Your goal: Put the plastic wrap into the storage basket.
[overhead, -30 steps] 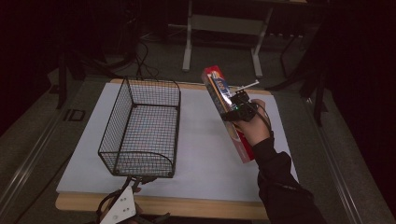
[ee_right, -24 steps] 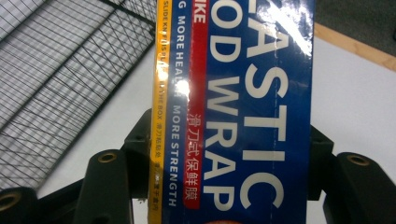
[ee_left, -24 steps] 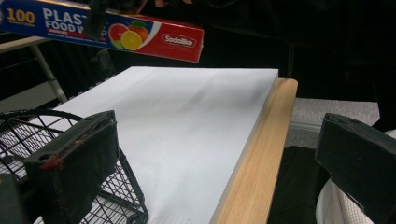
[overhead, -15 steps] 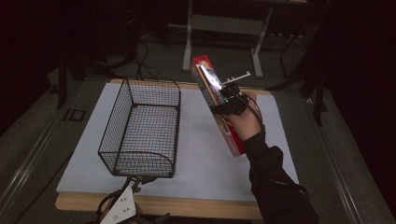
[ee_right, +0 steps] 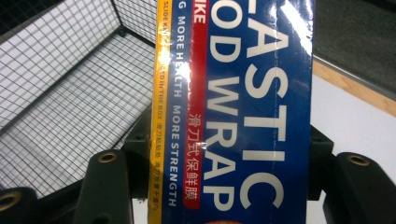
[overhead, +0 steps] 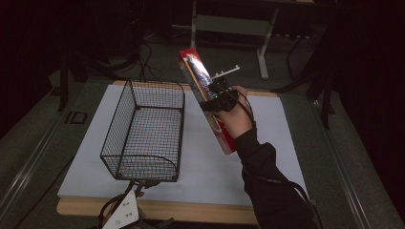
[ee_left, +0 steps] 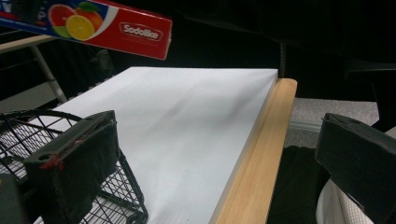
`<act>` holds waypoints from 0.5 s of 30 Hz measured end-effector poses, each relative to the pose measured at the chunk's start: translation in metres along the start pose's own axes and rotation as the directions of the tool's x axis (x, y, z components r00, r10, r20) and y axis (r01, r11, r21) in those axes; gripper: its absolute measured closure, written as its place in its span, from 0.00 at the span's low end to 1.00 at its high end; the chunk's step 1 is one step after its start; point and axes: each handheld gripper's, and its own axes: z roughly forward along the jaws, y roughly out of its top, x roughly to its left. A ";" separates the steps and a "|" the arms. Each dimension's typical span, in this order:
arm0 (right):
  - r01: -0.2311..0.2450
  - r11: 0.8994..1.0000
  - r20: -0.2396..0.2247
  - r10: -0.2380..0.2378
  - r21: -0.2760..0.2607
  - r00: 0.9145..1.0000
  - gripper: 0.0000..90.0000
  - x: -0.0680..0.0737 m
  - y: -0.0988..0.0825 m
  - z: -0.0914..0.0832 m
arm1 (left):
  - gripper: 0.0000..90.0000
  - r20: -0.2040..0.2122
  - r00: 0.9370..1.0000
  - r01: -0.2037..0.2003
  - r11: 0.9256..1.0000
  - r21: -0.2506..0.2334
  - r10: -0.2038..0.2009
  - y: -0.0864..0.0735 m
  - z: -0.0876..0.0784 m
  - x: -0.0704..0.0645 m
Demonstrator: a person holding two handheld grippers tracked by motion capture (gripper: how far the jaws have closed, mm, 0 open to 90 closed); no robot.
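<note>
We see the plastic wrap box (overhead: pixel 206 95) held up off the tabletop (overhead: pixel 267 157), its long axis slanting from low near the hand to high and away. The right tongs (overhead: pixel 217 98) are clamped across its middle, just beside the wire basket (overhead: pixel 143 133). The left tongs (ee_left: pixel 224 154) gape wide over the near tabletop edge, gripping nothing.

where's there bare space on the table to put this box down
The white mat is bare right of the wire basket, out to the wooden table edge. The left gripper crowds the basket's near end; the right gripper holds the plastic wrap box overhead.
</note>
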 end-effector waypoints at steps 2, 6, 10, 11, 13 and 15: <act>0.005 1.000 -0.007 -0.005 -0.011 1.000 0.44 0.006 0.003 0.001 | 0.00 0.001 1.000 -0.001 1.000 0.001 0.001 0.000 0.000 0.000; 0.008 1.000 -0.013 -0.008 -0.019 1.000 0.44 0.015 0.008 0.004 | 0.00 0.004 1.000 -0.001 1.000 0.002 0.001 0.000 0.000 0.000; 0.021 1.000 -0.016 -0.021 -0.022 1.000 0.44 0.024 0.013 0.008 | 0.00 0.003 1.000 0.001 1.000 0.000 -0.001 0.000 0.000 0.000; 0.022 1.000 -0.021 -0.022 -0.022 1.000 0.44 0.026 0.014 0.009 | 0.00 0.002 1.000 0.004 1.000 -0.004 -0.004 0.000 -0.001 0.000; 0.023 0.999 -0.025 -0.024 -0.026 0.999 0.44 0.031 0.017 0.010 | 0.00 0.001 1.000 0.004 1.000 -0.006 -0.004 0.000 -0.001 0.000; 0.028 0.999 -0.035 -0.029 -0.032 0.999 0.44 0.036 0.019 0.012 | 0.00 0.002 1.000 0.002 1.000 -0.004 -0.002 0.001 -0.001 0.000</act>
